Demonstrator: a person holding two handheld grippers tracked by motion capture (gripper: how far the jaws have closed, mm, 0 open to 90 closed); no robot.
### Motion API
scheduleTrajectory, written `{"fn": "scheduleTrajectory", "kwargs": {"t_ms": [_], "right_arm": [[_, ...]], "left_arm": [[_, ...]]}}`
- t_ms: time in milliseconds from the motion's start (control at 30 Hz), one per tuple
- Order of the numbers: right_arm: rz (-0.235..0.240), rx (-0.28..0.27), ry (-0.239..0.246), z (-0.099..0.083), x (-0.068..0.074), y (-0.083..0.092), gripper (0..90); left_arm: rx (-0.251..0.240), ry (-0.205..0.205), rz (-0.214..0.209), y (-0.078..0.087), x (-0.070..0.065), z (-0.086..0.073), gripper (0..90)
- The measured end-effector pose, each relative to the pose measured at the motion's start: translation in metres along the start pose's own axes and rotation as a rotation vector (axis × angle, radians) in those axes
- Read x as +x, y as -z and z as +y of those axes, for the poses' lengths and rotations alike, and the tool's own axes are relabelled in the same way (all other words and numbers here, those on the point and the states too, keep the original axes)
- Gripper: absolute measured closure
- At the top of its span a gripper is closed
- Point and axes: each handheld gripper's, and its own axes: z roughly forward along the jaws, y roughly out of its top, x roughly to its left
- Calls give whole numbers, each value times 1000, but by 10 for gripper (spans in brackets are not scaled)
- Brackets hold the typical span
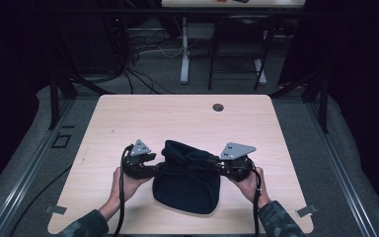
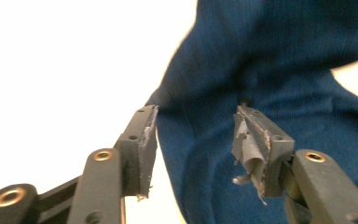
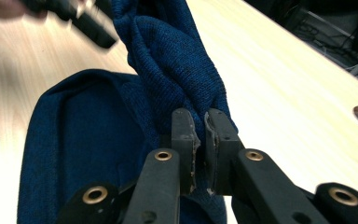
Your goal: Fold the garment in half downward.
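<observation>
on table (image 1: 128,113), blue cloth (image 1: 185,185) runs lengthwise toward person; right gripper (image 3: 200,122) pinches it, left gripper (image 2: 193,135) gapes.

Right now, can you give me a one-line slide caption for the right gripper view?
Right hand-held gripper pinches a bunched fold of the dark blue knit cloth above the pale wooden table.

The light wooden table top (image 1: 143,113) lies bare across its far half — open passage there from edge to edge. One feature breaks that surface: a small round cable hole (image 1: 218,107) near the far edge. The dark blue knitted fabric piece (image 1: 186,183) occupies the near centre, with its upper fold raised off the table and blocking the direct line between the left gripper (image 1: 150,159) and the right gripper (image 1: 211,160). Bare strips of table run outside each hand — left and right.
</observation>
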Motion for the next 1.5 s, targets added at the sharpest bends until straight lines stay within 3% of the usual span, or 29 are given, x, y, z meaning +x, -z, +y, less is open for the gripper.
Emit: {"fn": "scheduleTrajectory", "kwargs": {"t_ms": [67, 100, 133, 200, 233, 400, 567, 1000, 1167, 1267, 1367, 1500], "right_arm": [[10, 9, 0, -1, 0, -1, 831], [7, 13, 1, -2, 0, -2, 830], [11, 13, -4, -3, 0, -3, 830], [13, 22, -3, -4, 1, -3, 830], [16, 24, -2, -5, 1, -4, 829], [18, 52, 5, -8, 2, -7, 829], [33, 77, 6, -12, 1, -12, 828], [108, 165, -8, -24, 22, -17, 799], [161, 193, -32, -31, 29, -11, 743], [161, 182, -53, -34, 29, -4, 715], [153, 165, -71, -37, 27, 6, 670], [122, 125, -129, -36, 21, 13, 573]], "left_arm": [[-1, -16, -7, 0, 0, 4, 453], [-6, -57, -30, -2, -1, 9, 458], [-4, -71, -30, -4, -2, 11, 472], [-9, -80, -38, -6, -2, 12, 536], [-5, -103, -62, -10, -4, 12, 578], [-3, -122, -100, -16, -6, 8, 795], [26, -129, -115, -21, -9, -6, 855], [103, -112, -164, -22, -12, -35, 843], [142, -117, -190, -16, -12, -44, 798], [179, -127, -196, -11, -10, -50, 744], [165, -117, -191, 2, -3, -53, 689], [93, -38, -135, 15, 13, -47, 583]]}}
